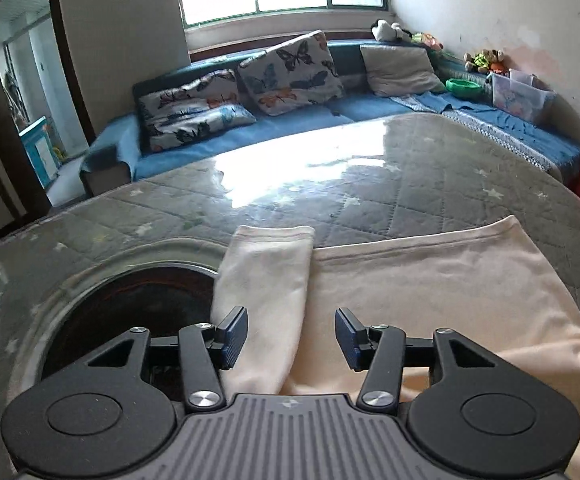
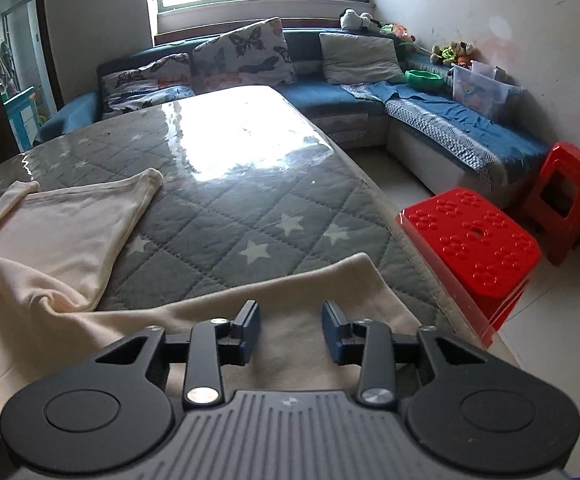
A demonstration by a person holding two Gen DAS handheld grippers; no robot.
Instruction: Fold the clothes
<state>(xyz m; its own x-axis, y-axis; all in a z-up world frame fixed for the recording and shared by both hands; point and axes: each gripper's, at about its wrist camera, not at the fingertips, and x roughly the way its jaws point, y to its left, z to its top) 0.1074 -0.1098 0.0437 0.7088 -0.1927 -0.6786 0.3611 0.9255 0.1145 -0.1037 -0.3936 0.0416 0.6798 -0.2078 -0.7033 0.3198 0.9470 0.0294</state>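
Observation:
A cream garment (image 1: 430, 292) lies spread on the grey quilted star-pattern table (image 1: 370, 184). In the left wrist view one sleeve (image 1: 265, 280) lies folded beside the body panel. My left gripper (image 1: 291, 336) is open, hovering over the seam between sleeve and body. In the right wrist view the same garment (image 2: 49, 240) shows at left, and its other sleeve (image 2: 310, 292) stretches across the table's near right edge. My right gripper (image 2: 291, 330) is open just above that sleeve, holding nothing.
A dark round opening with a glass rim (image 1: 129, 300) sits in the table at left. Two red plastic stools (image 2: 474, 248) stand right of the table. A blue corner sofa (image 2: 430, 120) with butterfly cushions (image 1: 290, 72) runs behind.

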